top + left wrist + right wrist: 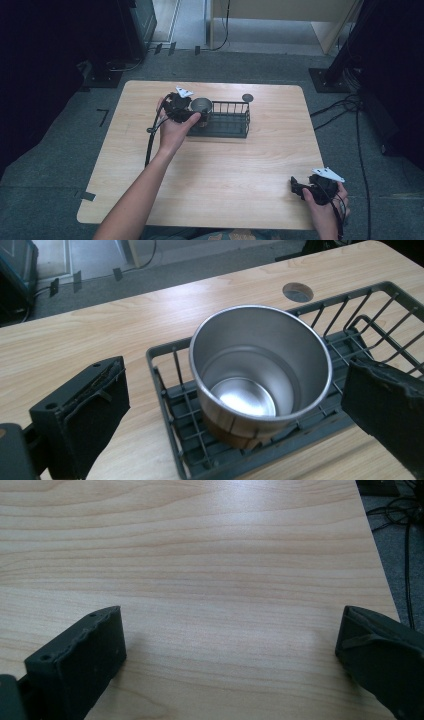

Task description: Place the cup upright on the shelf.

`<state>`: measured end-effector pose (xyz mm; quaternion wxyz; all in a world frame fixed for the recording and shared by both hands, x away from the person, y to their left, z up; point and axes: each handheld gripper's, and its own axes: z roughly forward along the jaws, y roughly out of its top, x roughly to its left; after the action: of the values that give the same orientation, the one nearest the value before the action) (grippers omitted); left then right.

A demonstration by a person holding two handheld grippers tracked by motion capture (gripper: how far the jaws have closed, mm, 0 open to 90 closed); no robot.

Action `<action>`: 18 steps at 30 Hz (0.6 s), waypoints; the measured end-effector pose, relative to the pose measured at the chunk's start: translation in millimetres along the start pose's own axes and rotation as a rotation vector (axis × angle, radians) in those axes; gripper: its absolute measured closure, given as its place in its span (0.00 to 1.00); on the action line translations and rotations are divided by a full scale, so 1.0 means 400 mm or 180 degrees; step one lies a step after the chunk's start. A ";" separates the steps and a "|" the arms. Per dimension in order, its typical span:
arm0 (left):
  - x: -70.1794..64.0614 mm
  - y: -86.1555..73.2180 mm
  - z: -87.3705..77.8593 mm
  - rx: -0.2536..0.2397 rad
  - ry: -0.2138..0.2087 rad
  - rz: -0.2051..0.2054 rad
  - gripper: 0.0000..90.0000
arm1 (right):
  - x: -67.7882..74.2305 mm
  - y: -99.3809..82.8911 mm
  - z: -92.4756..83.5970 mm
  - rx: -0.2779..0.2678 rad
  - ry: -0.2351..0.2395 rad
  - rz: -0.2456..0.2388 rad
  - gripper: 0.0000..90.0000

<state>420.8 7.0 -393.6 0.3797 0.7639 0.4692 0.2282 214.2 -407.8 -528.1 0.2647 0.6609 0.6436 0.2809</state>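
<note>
A steel cup (260, 375) stands upright at the left end of a dark wire rack (380, 305) near the far edge of the worktop (225, 170), mouth up and empty, its base resting on the rack's floor. It looks thin-walled, rigid and light, and the polished metal will probably be slick, so I would take it across the rim or high on the wall, one jaw on each side, squeezing firmly rather than hard; it should not dent easily, but it could slide or tip against the wires. The left gripper (186, 111) hovers just beside the cup at the rack's left end, its 2 jaws spread wider than the cup and touching nothing I can make out, so it holds nothing. The right gripper (300, 188) sits well apart near the front right corner of the worktop, jaws also wide apart over bare wood, with nothing between them. A round hole (247, 97) is cut in the worktop beyond the rack.
</note>
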 end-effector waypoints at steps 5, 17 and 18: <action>0.014 -0.018 -0.034 -0.0046 -0.0007 -0.0007 0.00 | 0.000 0.000 0.000 -0.0001 0.0000 -0.0003 0.00; 0.049 -0.085 -0.093 -0.0090 -0.0026 -0.0096 0.00 | 0.000 0.000 0.000 0.0000 0.0000 -0.0001 0.00; 0.052 -0.091 -0.097 -0.0083 -0.0020 -0.0090 0.00 | 0.000 0.000 0.000 0.0001 0.0000 0.0000 0.00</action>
<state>383.2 49.6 -399.0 0.3944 0.7529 0.4758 0.2265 214.1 -407.8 -528.1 0.2646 0.6610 0.6436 0.2808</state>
